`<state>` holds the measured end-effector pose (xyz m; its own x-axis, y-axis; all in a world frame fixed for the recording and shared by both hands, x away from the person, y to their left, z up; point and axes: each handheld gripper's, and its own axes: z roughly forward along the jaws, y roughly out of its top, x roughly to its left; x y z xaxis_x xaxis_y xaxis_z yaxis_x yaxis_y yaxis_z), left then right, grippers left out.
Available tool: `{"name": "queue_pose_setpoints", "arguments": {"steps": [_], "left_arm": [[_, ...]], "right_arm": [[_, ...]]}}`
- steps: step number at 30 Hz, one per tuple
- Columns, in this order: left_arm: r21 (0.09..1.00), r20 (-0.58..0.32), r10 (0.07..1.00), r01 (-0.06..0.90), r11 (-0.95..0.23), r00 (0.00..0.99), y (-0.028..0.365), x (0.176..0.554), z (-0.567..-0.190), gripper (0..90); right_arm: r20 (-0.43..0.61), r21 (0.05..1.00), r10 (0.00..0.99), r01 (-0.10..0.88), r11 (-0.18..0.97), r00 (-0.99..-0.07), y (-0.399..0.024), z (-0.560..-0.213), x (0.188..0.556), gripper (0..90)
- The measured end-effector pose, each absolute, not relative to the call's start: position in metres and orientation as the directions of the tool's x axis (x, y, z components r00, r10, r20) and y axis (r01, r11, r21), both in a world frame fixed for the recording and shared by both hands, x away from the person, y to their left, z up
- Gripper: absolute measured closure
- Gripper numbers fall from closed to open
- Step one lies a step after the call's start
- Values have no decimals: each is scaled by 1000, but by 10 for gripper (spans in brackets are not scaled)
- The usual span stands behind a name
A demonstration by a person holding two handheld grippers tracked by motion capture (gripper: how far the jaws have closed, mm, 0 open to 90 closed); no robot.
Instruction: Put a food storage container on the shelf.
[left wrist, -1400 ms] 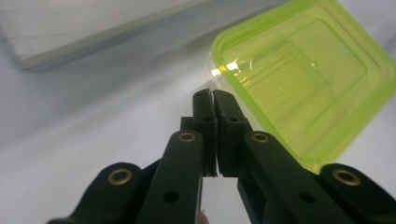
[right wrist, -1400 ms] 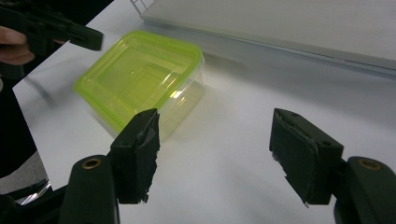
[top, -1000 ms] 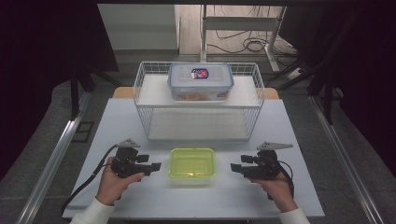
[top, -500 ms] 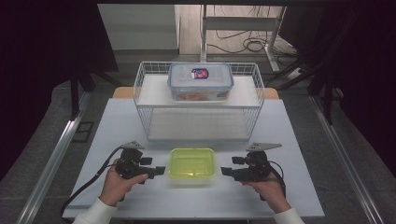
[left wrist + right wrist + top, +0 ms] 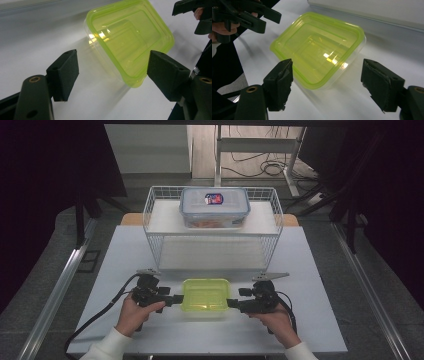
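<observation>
A clear food container with a yellow-green lid (image 5: pixel 206 294) sits on the white table near its front edge. My left gripper (image 5: pixel 177 299) is at the container's left end, held level. Its jaws have just been opening a little and stand open. In the left gripper view (image 5: pixel 112 72) the container's near corner (image 5: pixel 132 75) lies between the pads without touching either. My right gripper (image 5: pixel 231 303) mirrors it at the right end. In the right gripper view (image 5: pixel 327 80) its jaws are open, and the lid's rim (image 5: pixel 312 83) reaches in between them untouched.
Behind the container stands a white wire basket (image 5: pixel 150 215). At its back it holds a clear lidded box (image 5: pixel 215 207) with a blue and red label. Bare table (image 5: pixel 320 285) lies to both sides. Cables trail from both grippers toward the front edge.
Both hands have moved inward along the table toward the yellow-green container, closing the gaps on its left and right ends. The container has not moved.
</observation>
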<state>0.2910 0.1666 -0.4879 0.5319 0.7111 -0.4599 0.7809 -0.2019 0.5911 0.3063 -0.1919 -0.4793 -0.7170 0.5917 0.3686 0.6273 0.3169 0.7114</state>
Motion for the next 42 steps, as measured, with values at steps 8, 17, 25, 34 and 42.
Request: {"name": "queue_pose_setpoints", "arguments": {"steps": [8, 17, 25, 34, 42], "left_arm": [[562, -517, 700, 812, -156, 492, 165, 302, -493, 330], [529, -516, 708, 830, -179, 482, 152, 312, -505, 361], [523, -528, 690, 830, -194, 494, 151, 314, -510, 483], [509, -570, 662, 841, -181, 487, 151, 317, -513, 525], [538, -552, 671, 826, -167, 495, 153, 309, -512, 659]], "right_arm": [[377, 714, 580, 626, 313, -722, -185, -481, 310, 313], [384, 704, 588, 638, 312, -712, -182, -486, 315, 354], [416, 672, 606, 678, 298, -678, -178, -498, 328, 394], [470, 640, 611, 723, 260, -636, -173, -511, 340, 493], [491, 627, 610, 738, 249, -622, -179, -508, 337, 660]]}}
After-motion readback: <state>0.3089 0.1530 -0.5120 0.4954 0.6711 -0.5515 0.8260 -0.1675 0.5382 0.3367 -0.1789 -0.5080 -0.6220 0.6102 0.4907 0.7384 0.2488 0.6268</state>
